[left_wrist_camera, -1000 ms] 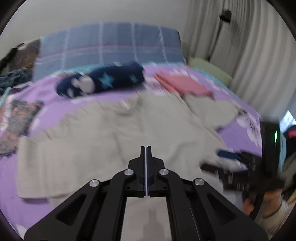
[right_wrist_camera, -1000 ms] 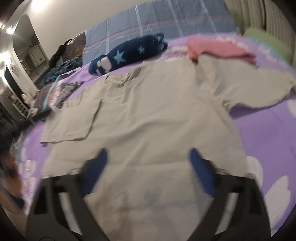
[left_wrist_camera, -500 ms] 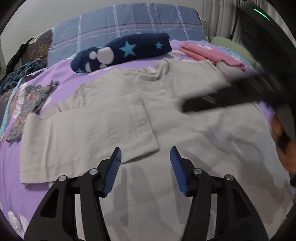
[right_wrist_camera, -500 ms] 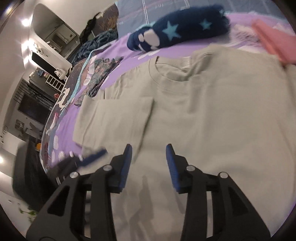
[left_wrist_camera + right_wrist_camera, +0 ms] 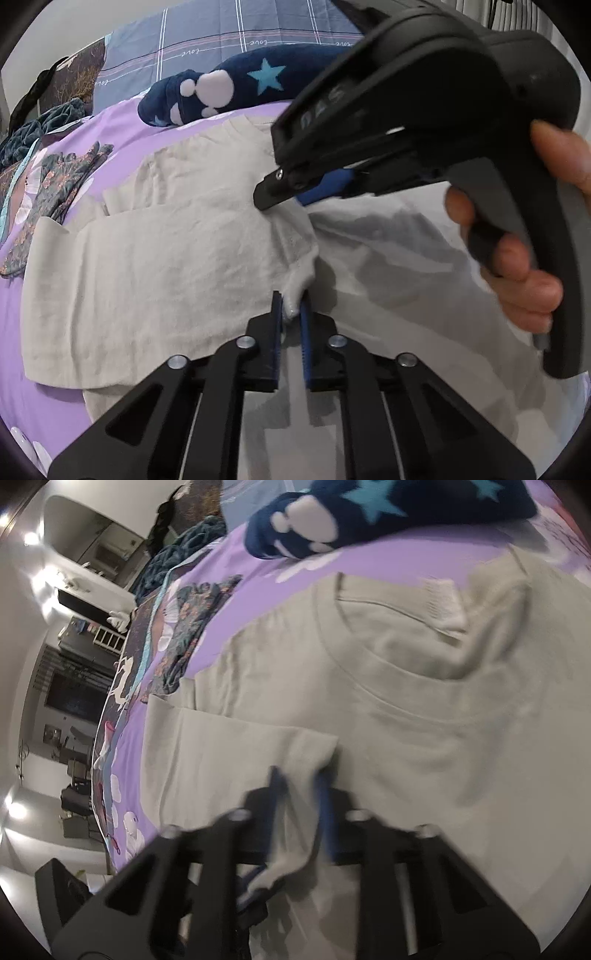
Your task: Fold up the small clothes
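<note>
- Left wrist view: the beige T-shirt (image 5: pixel 177 273) lies spread flat on the purple bedsheet (image 5: pixel 122 122), its neck toward the head edge of the bed and its hem toward the camera, so its long axis runs from foot to head of the bed.
- One sleeve is already folded in over the body; its cuff corner (image 5: pixel 301 273) reaches the middle of the shirt.
- The left gripper (image 5: pixel 291 317) has just been closing, and its blue pads now pinch that raised corner of cloth between them.
- The right gripper (image 5: pixel 295 192) comes in from the right edge of this view, held by a hand (image 5: pixel 517 258); it blocks the view of the shirt's far shoulder and part of the bed head. Its tips sit down on the fold line of the same sleeve, further toward the neck.
- Right wrist view (blurred): the right gripper (image 5: pixel 299 786) has just been closing too, and a tuck of the beige cloth sits pressed between its pads. The round neckline (image 5: pixel 388 653) and white label (image 5: pixel 441 602) lie beyond it.
- At the head edge a navy plush toy (image 5: pixel 236 88) with stars and white paw marks lies crosswise, just beyond the collar, against a grey checked pillow (image 5: pixel 229 33).
- Near the left edge of the bed a dark patterned garment (image 5: pixel 55 188) lies flat, apart from the shirt.
</note>
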A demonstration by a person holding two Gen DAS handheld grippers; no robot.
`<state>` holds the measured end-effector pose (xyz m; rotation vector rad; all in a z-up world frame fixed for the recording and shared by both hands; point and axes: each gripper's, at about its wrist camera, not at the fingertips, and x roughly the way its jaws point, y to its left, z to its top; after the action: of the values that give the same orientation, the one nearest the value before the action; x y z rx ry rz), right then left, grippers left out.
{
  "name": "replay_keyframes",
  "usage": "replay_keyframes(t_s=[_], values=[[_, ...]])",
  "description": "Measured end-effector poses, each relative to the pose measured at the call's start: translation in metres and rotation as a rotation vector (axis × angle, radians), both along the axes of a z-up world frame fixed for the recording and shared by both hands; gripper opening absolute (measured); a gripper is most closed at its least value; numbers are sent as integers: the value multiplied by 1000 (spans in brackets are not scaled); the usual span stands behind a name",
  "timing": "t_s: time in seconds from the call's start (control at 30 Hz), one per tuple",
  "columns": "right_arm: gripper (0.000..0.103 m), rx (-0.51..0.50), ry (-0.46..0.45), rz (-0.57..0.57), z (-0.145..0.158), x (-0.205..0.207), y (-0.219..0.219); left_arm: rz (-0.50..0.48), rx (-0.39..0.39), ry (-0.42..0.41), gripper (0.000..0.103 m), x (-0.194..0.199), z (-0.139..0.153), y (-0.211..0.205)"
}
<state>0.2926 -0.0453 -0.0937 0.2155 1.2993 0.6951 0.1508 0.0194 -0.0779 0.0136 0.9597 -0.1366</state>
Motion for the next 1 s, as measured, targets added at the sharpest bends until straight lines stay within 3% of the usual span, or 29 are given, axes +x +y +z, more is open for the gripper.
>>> replay_keyframes(t_s=[0.17, 0.33, 0.63, 0.8, 1.0], values=[[3, 9, -111, 11, 26, -3, 5, 34, -170, -32, 5, 0, 19, 20], [3, 32, -204, 20, 71, -5, -13, 0, -217, -114, 5, -6, 61, 9], [3, -59, -359, -52, 120, -15, -84, -150, -251, -166, 5, 0, 101, -66], [4, -93, -397, -102, 126, -16, -125, -210, -259, -163, 5, 11, 107, -106], [4, -102, -371, -165, 114, -9, -174, -263, -266, -131, 5, 22, 101, -148]])
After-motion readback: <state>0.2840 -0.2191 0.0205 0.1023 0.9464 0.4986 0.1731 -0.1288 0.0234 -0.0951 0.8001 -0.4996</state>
